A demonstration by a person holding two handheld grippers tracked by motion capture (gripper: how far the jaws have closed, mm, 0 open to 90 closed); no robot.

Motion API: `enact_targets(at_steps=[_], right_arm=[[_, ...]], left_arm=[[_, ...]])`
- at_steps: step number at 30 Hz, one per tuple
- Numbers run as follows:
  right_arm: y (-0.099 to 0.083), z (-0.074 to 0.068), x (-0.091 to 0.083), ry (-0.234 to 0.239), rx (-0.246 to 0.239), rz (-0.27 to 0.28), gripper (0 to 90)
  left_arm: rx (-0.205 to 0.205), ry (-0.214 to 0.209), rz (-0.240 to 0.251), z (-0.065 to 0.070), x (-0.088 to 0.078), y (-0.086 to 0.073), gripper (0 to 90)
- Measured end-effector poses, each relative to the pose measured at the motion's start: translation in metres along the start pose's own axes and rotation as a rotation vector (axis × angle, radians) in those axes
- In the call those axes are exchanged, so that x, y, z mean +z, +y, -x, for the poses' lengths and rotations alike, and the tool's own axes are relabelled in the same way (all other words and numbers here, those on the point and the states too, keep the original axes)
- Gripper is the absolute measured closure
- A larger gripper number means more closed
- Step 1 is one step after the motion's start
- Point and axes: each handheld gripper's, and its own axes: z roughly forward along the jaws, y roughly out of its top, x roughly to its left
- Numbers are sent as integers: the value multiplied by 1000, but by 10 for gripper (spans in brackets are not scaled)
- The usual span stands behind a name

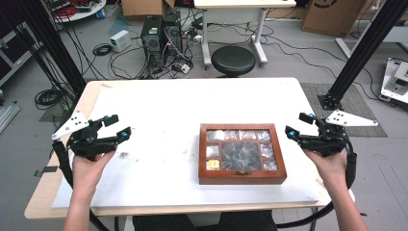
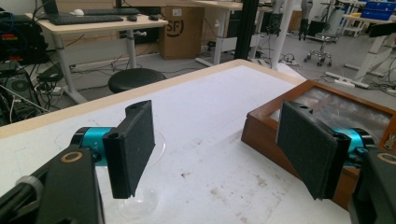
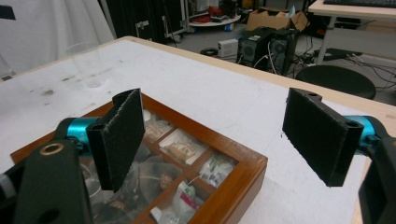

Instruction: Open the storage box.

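Note:
A wooden box with a glass lid lies on the white-covered table, right of centre; packets and tea bags sit in its compartments. My left gripper hovers at the table's left side, open, with nothing between its jaws. In the left gripper view the gripper looks across the table with the box to its right, and a faint clear glass stands behind its left jaw. My right gripper is open just right of the box. In the right gripper view the gripper hangs above the box's corner.
A white sheet covers most of the tabletop. Behind the table stand a black stool and computer towers amid cables. Black frame posts rise at both far corners. The clear glass stands far left in the right gripper view.

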Motion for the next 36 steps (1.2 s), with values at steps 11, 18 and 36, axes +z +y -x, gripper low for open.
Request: enact_targets(at_steps=[11, 18, 36], right_arm=[[-15, -16, -13, 3, -33, -2, 212], [-25, -22, -17, 8, -36, -21, 212], [-64, -38, -24, 24, -33, -90, 214]], left_arm=[[-1, -11, -3, 0, -1, -2, 279], [2, -8, -3, 0, -3, -2, 279], [3, -8, -9, 0, -3, -3, 279]])
